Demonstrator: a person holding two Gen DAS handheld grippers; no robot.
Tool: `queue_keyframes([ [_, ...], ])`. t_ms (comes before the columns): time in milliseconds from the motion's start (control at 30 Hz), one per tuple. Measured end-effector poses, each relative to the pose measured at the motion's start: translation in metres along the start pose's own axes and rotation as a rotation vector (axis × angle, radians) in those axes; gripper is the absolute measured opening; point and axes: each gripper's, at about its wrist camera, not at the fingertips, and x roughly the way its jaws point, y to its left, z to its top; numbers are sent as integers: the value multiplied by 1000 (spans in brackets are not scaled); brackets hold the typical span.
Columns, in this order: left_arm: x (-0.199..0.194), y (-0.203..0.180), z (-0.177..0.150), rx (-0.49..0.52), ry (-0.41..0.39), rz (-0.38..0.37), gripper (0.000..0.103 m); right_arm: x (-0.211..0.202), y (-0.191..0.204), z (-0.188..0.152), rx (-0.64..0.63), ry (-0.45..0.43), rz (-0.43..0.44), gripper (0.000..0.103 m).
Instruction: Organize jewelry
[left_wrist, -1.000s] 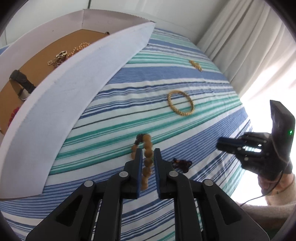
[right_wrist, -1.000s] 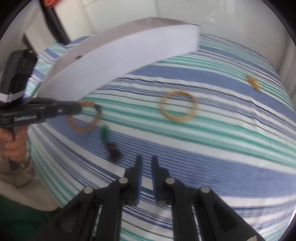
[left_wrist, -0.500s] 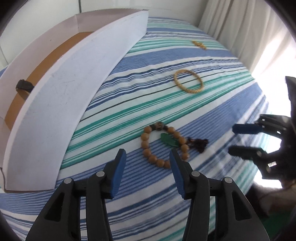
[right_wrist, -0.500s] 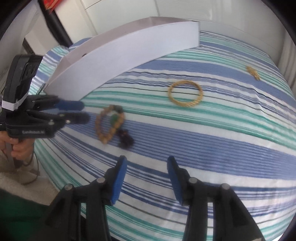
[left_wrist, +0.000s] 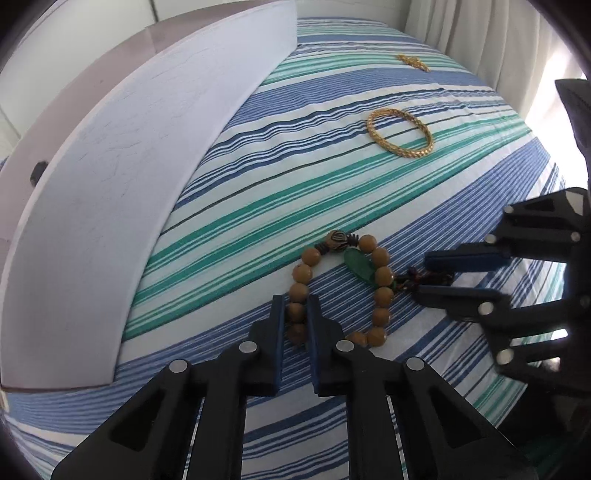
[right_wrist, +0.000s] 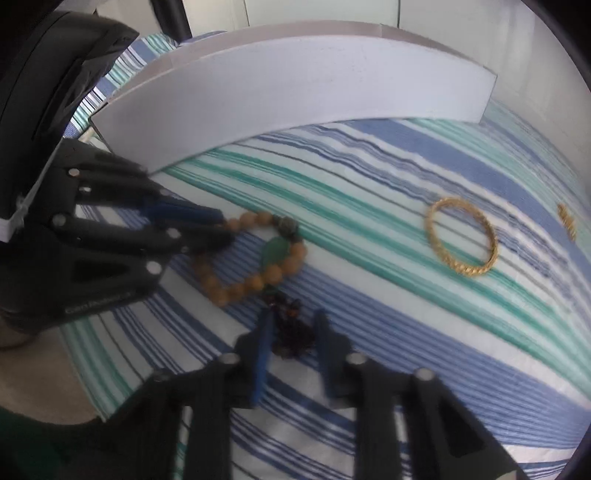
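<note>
A wooden bead bracelet (left_wrist: 376, 291) with a green pendant (left_wrist: 360, 266) and a dark tassel (right_wrist: 291, 332) lies on the striped cloth. My left gripper (left_wrist: 295, 317) is shut on its near beads; the right wrist view shows it too (right_wrist: 218, 230). My right gripper (right_wrist: 291, 332) is partly open around the tassel, its jaws either side; the left wrist view shows it too (left_wrist: 436, 273). A gold bangle (left_wrist: 399, 133) lies further back, also in the right wrist view (right_wrist: 461, 236).
A white box (left_wrist: 147, 155) with a tall wall stands to the left, also in the right wrist view (right_wrist: 295, 92). A small gold piece (left_wrist: 413, 62) lies at the far side of the cloth. A curtain (left_wrist: 480, 37) hangs behind.
The left gripper let go of the bracelet, opened, then closed on its near beads. The right gripper opened and moved in to straddle the tassel.
</note>
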Motion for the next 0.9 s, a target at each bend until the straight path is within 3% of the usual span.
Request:
queue_keyframes([
  [33,-1,4,-1,-18,4,-12,9,-5,-1,-1,12,-3,11,15],
  [200,-19,22,-3,-101,-10,-79,9,-32,-19,-12,78,-20,-32,14],
  [433,-49,13,15,-112,-70,-118,9,-67,-49,-27,220,-51,-100,14],
  [533,-68,13,26,-120,-98,-148,9,-83,-55,-27,273,-88,-88,14],
  [900,-153,61,77,-225,-219,-189,9,-146,-64,39,254,-243,2,11],
])
